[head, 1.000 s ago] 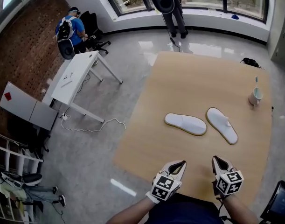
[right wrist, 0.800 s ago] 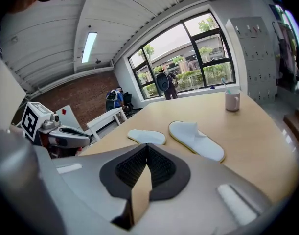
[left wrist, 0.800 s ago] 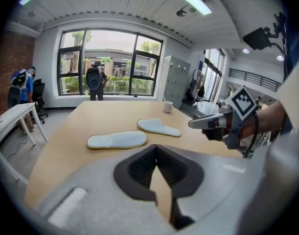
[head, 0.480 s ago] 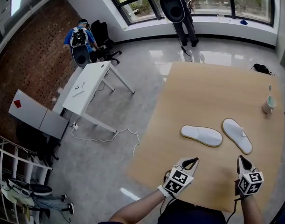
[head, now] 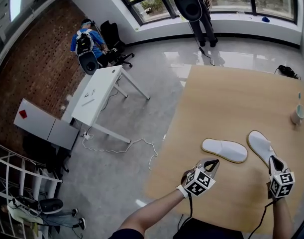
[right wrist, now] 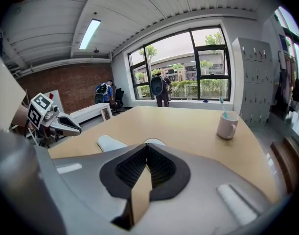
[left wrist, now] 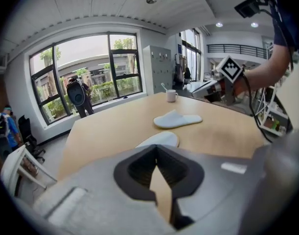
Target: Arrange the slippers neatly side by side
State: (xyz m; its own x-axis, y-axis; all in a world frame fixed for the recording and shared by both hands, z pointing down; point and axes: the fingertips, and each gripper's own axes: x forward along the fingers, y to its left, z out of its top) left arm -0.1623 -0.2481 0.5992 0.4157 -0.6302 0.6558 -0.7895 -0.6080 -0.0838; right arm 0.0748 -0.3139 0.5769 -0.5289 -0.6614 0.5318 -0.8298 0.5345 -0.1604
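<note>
Approach step, seemingly: left gripper and right gripper clenched empty, flat white fabric slipper just ahead of one, its twin ahead of the other — next: open, grasp, align.

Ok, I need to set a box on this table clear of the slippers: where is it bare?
Bare: the light wooden table's far half, from the two flat white slippers to the window-side edge, left of the white mug. Crowded: near right, around slippers and right gripper.
</note>
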